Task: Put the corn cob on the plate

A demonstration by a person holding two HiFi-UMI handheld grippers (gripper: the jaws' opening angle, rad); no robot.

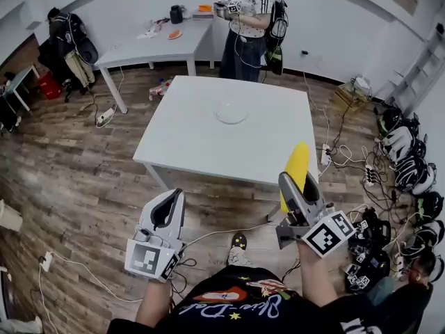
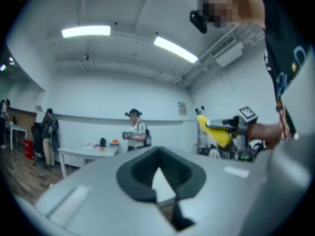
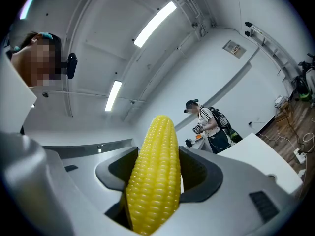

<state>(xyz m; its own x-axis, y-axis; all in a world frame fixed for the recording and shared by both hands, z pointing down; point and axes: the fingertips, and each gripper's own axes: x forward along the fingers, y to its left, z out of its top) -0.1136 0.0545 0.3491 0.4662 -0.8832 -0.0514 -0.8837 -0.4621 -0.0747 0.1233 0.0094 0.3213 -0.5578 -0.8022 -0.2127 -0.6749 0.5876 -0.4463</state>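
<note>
Yellow corn cob (image 1: 297, 160) stood clamped lengthwise in the right gripper (image 1: 297, 185), tip aimed toward the plate (image 1: 231, 112) ahead-left; left gripper (image 1: 167, 213) was closed, empty.

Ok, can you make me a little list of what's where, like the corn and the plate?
corn: yellow corn cob, upright, clamped in the right gripper, up in the air
plate: clear round glass plate, empty, on the white table
left gripper: jaws together, holding nothing
corn on plate: not yet
</note>
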